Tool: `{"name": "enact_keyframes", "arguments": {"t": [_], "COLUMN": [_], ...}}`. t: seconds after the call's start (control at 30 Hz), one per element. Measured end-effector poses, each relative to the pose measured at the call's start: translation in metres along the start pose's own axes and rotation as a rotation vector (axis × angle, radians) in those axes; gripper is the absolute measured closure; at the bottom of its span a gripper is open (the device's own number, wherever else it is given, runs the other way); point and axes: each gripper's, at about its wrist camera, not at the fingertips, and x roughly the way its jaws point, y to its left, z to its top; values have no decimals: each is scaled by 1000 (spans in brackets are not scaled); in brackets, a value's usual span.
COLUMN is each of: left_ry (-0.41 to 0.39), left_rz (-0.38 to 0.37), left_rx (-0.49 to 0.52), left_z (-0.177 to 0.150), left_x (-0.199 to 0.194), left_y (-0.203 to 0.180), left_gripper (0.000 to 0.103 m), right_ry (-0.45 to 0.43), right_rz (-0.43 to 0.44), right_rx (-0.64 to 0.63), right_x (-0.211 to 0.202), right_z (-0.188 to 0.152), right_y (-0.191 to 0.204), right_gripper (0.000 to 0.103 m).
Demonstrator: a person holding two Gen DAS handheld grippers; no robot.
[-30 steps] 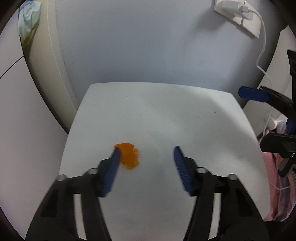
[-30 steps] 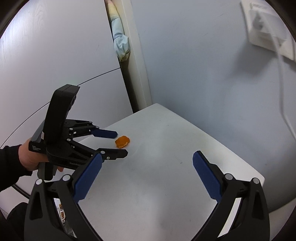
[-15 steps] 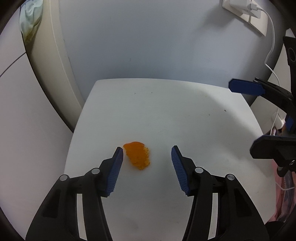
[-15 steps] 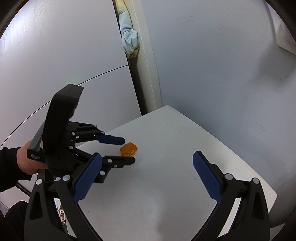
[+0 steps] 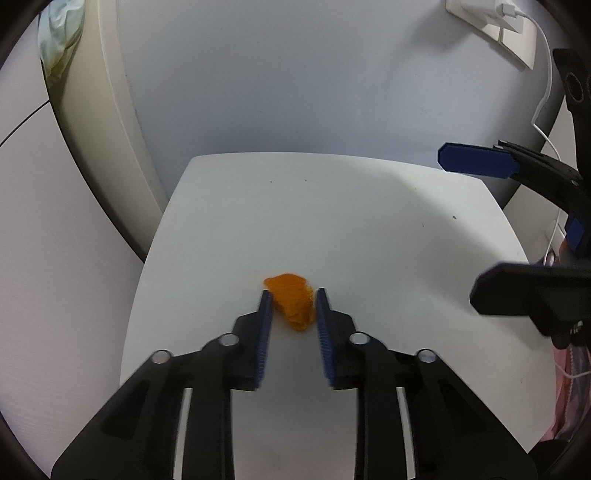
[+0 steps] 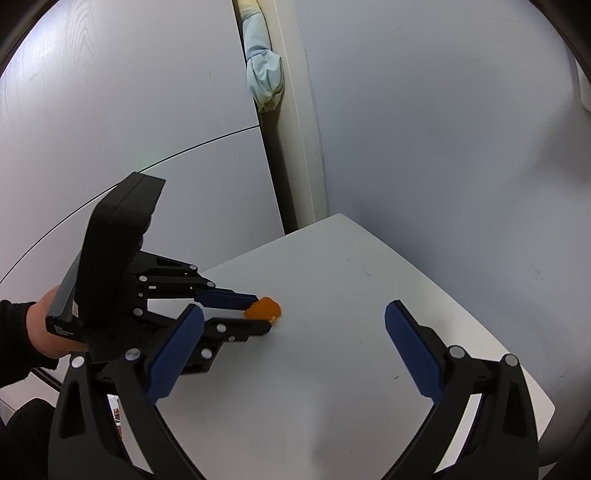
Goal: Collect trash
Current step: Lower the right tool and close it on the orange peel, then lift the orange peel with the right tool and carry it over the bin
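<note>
The orange peel (image 5: 293,306) lies on the white tabletop (image 5: 369,240), toward its left edge and about halfway between the near and far edges, and the left gripper (image 5: 291,299) is right on it: the two blue pads flank the peel on either side, jaws closing, the tips at or almost at its edges, though whether they press it yet is too close to call. In the right wrist view the peel (image 6: 263,308) sits at the tips of those same fingers, with a hand (image 6: 44,325) in a dark sleeve holding the tool from the left. The right gripper (image 6: 295,332) hangs over the table's right part, well apart from the peel, jaws spread wide with nothing between them. Behind the far edge stands a pale wall with a socket plate (image 5: 491,26) and a white cable (image 5: 543,96) near the far right corner; a light blue cloth (image 6: 264,79) is tucked beside a cream frame off the far left corner.
</note>
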Motion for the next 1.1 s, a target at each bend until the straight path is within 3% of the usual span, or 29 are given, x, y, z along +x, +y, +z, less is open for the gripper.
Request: {"name": "enact_keyframes", "arguments": {"t": [0.23,0.6,0.87,1.1], "left_ry": [-10,-35,-67,-98], "left_rz": [-6,5,42,87], "left_rx": [-6,-5,-5,-42], "left_z": [-1,-1,-5,-36], "left_x": [-4,-25,-69,-125], "left_y": [-2,-12,-24,-25], "left_gripper": [91,91,91,91], "right_ry": [1,1,-30,-43], "right_rz": [3,3,20,56], "right_rx": [-1,-7,-40,-91], "right_x": [0,-17,-48,-67], "right_z": [2,3,8,7], "right_y": [0,4,36,81], "right_gripper": [7,7,7,7]}}
